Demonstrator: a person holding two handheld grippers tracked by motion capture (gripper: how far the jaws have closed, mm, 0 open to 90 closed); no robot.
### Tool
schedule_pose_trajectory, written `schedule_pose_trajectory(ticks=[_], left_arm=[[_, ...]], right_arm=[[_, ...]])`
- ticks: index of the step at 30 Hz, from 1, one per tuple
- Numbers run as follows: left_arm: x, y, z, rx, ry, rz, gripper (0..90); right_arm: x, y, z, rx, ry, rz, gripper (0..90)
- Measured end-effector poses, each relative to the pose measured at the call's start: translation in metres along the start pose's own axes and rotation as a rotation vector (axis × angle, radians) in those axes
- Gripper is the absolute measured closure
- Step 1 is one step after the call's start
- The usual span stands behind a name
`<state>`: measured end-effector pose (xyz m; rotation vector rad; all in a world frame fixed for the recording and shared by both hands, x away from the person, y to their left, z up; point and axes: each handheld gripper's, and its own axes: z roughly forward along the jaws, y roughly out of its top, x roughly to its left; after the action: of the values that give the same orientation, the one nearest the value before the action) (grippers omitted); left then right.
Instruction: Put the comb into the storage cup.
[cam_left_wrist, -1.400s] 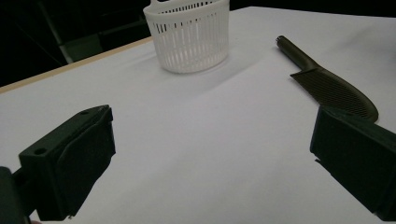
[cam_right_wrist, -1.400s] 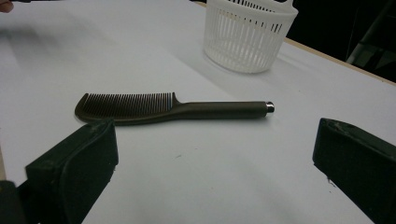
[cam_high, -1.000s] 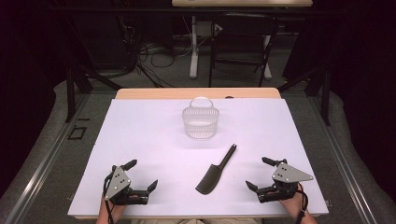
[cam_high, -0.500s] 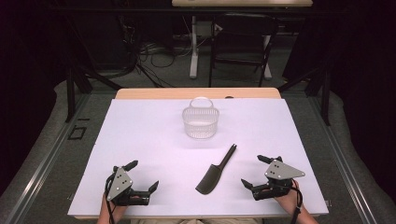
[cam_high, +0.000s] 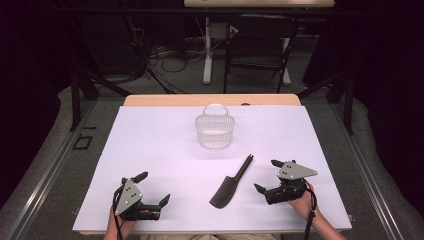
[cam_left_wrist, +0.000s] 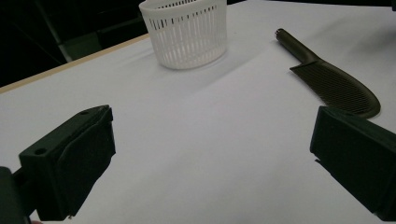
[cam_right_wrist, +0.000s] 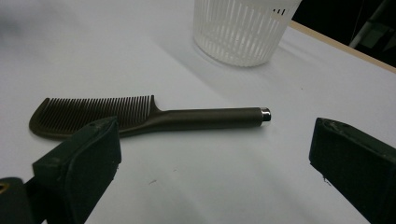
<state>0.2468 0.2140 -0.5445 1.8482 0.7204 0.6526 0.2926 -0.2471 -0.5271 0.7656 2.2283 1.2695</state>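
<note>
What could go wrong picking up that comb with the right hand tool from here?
The comb lies flat on the smooth white table, so the open right tool may skid it sideways instead of lifting it. A grip far out on the slim handle could let the toothed end droop. The light slotted basket beyond could tip if bumped.

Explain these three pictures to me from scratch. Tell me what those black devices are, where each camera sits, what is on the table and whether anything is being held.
A person sits at a table covered in a white sheet and holds a hand tool in each hand. Each tool has two black jaws that pinch. The high view looks down from above the person: the left gripper and the right gripper both hover near the table's near edge. The other two pictures come from cameras riding on each gripper, looking out between its jaws. On the sheet lie a dark comb and, farther back, a white slotted basket. Both grippers are open and hold nothing; the right one is nearer the comb.
</note>
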Motion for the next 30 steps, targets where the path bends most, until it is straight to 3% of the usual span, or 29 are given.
schedule_pose_trajectory(ticks=[16, 30], left_arm=[[0.0, 0.0, 0.0, -0.003, 0.003, 0.001, 0.1], [0.001, 0.0, 0.0, 0.002, 0.003, -0.006, 0.0]], right_arm=[[-0.012, 0.013, 0.022, 0.022, -0.001, -0.005, 2.1], [-0.019, 0.027, 0.053, 0.029, 0.02, -0.012, 2.1]])
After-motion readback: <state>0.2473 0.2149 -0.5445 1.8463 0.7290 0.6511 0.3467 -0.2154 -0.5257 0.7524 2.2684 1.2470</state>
